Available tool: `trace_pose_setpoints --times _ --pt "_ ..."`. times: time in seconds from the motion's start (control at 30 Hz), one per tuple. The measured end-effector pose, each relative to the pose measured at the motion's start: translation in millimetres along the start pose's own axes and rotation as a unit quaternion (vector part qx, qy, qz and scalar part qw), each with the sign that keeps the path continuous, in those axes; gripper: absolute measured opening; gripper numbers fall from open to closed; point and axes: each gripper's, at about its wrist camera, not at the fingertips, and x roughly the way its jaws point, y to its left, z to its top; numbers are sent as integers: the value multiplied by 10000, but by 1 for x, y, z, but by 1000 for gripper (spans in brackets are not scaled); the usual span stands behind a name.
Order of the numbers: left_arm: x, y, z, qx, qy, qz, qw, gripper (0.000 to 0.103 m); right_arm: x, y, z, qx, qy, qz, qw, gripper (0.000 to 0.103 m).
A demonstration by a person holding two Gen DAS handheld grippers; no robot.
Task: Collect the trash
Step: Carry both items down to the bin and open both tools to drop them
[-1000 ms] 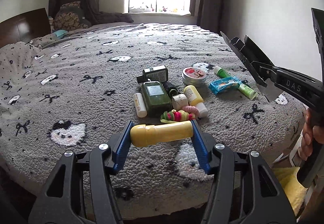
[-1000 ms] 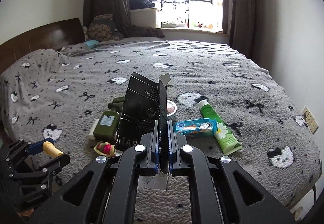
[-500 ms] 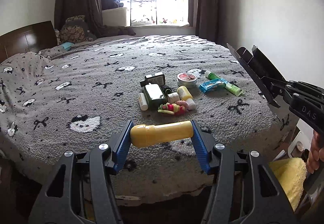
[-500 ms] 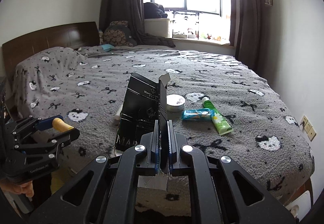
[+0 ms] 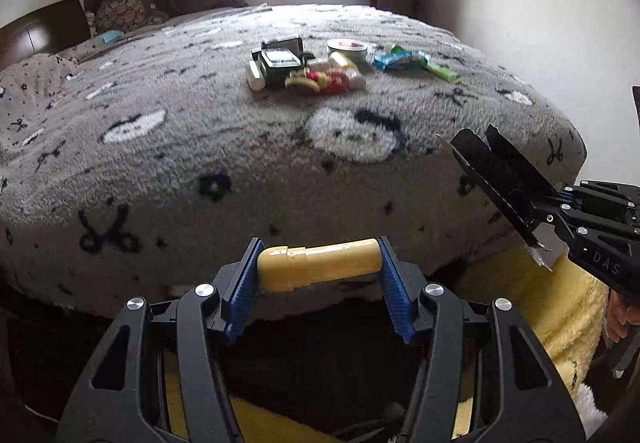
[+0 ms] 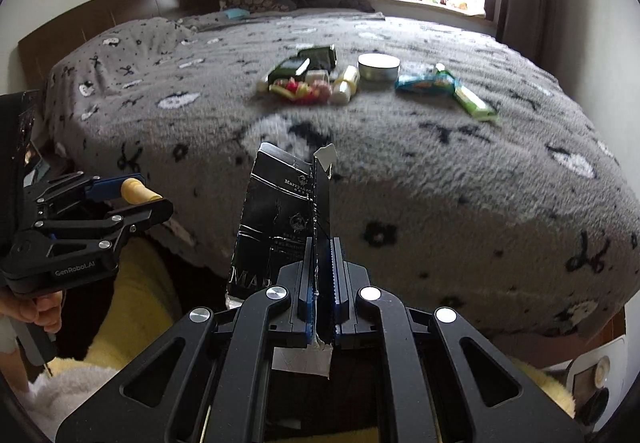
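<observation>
Left gripper [image 5: 318,275]: we tilt down before the grey patterned bed [image 5: 200,147], jaws clamping a yellow plastic tube [image 5: 320,263].
Right gripper [image 6: 320,275]: jaws pinching a flattened black cardboard box [image 6: 280,219].
Hidden: our hands mostly out of frame.

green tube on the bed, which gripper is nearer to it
Right. The right gripper, off the bed's near edge, sits closer to the green tube; the left gripper is farther left.
</observation>
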Motion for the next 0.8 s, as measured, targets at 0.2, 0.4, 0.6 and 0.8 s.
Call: trace_pose_setpoints --times 0.2,0.4,0.6,0.8 --pt "36 3 -41 -91 728 -108 9972 54 41 3 -34 140 690 84 9975 8" --pt "65 2 -67 -45 1188 -228 9926 54 73 6 -57 179 1230 185 9921 8" --pt "92 2 -87 -117 1684 -540 9842 54 99 9 -73 222 1743 221 9842 8" --pt "117 -1 -102 -194 2235 -711 9719 54 124 13 -88 363 2243 330 9733 8"
